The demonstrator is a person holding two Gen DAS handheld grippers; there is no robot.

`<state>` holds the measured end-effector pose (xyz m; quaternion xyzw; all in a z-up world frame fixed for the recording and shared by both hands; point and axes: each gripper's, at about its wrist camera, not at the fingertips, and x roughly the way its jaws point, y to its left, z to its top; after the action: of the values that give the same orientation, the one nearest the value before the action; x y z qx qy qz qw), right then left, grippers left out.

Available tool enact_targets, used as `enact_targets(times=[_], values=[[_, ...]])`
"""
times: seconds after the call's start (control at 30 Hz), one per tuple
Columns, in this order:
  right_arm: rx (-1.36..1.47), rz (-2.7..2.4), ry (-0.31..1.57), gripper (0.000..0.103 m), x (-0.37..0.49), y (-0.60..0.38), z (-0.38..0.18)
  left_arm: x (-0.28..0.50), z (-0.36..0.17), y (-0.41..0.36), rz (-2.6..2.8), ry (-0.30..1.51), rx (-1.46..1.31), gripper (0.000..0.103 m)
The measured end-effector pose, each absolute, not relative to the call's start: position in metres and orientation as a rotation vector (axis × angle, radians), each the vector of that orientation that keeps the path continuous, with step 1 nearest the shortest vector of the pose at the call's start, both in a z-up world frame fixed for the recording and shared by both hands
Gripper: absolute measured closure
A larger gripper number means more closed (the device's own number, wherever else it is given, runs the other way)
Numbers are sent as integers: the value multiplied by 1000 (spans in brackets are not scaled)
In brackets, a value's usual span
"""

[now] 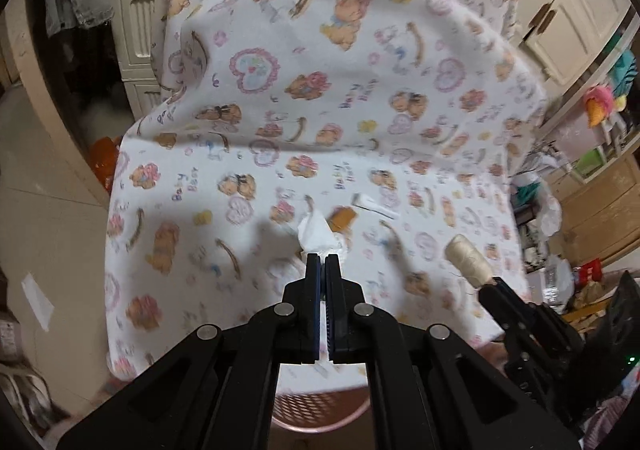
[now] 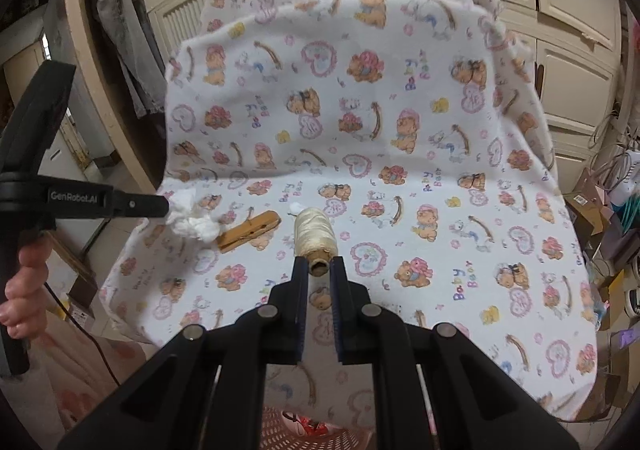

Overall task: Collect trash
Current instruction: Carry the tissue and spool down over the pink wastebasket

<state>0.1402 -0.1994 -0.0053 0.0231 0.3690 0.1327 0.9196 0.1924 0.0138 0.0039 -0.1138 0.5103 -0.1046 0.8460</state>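
Nearest, at the bottom edge of both wrist views, a pink basket sits below the cloth's near edge, something red inside it; above it the left gripper has its jaws pressed together on a crumpled white tissue, which sticks out past the tips and hangs just over the cloth; from the right wrist the same tissue shows bunched at the tip of the left gripper, with a hand wrapped round its handle; the right gripper pinches the brown core end of a cream thread spool, the spool pointing away from the camera above the cloth; a wooden clothespin lies flat on the cloth between tissue and spool, touching neither; a small white scrap lies just past it; the bear-print cloth covers the surface and rises over a hump behind; farthest, cream cabinet doors and hanging grey clothes
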Motion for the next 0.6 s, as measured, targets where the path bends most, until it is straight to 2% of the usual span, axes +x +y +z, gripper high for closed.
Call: enact_targets(times=[0.37,0.6], values=[[106,274,685,93,62,-190,28,113,22,-5,-301,1062,-217,102],[135,273,702,93,22,-189,19,74,-4,-16,-295,1071,-193,102]])
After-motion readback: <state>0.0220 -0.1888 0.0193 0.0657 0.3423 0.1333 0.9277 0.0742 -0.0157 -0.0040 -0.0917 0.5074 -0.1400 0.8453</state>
